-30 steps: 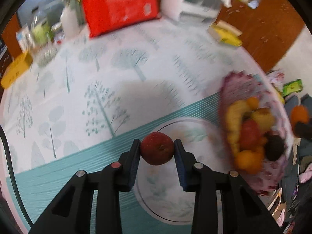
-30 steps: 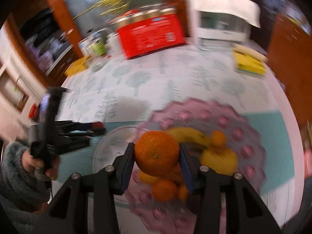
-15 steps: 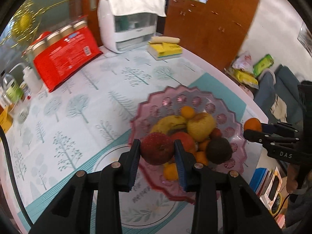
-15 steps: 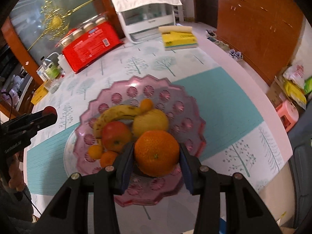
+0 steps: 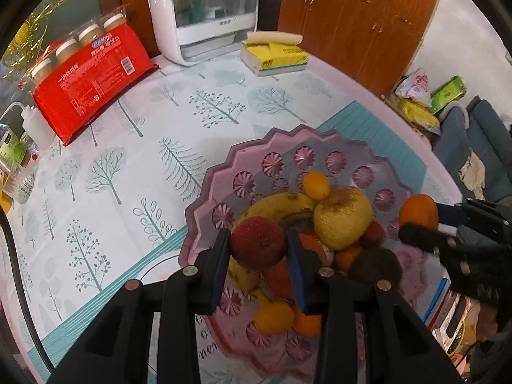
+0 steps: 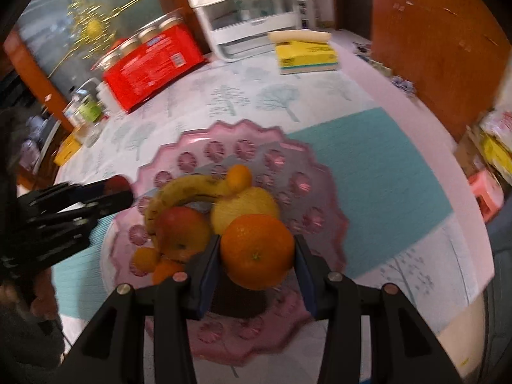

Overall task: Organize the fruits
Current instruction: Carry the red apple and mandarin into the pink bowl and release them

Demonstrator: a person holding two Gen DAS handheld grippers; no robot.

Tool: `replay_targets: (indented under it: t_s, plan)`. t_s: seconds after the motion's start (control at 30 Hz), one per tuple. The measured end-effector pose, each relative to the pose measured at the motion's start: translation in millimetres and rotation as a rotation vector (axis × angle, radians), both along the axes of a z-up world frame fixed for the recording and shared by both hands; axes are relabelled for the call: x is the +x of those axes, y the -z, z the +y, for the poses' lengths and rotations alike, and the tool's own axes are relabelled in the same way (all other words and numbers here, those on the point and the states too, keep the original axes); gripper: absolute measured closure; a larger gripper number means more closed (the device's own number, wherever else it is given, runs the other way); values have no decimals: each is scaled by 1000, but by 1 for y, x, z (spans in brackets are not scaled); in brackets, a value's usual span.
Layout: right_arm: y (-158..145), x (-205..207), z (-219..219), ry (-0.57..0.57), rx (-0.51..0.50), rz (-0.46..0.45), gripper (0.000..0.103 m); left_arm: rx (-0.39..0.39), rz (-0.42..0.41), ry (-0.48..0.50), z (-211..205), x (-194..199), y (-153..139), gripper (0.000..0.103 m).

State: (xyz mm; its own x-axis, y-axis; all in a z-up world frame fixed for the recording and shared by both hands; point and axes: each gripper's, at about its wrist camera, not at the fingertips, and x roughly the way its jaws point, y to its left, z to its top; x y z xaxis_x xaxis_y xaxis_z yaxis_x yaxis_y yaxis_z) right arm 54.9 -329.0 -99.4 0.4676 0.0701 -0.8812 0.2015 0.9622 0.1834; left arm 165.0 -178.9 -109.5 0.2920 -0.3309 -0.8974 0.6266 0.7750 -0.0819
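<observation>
Hand-held gripper [image 6: 257, 264] with orange [image 6: 257, 251], dark fruit [image 6: 238, 300] half-hidden beneath.

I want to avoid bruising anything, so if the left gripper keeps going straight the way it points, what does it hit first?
Probably the banana in the pink fruit plate; the left gripper, clamping a red apple, aims there, though depth is unclear.

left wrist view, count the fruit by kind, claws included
apple: 2, one in left claw
large orange: 1, in right claw
banana: 1
large yellow fruit: 1
dark brown fruit: 1
small citrus: 4
small reddish fruit, partly hidden: 1
total: 11
</observation>
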Motion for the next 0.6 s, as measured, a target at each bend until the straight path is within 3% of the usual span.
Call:
replay_targets:
  t_s: [0.23,0.6]
  plan:
    - [14,30,29,-157,6,12,59,20,31,-40,-16,28,20,70]
    - [30,47,45,-274,-29,35,57,-4,89,-55,-38,48,47,70]
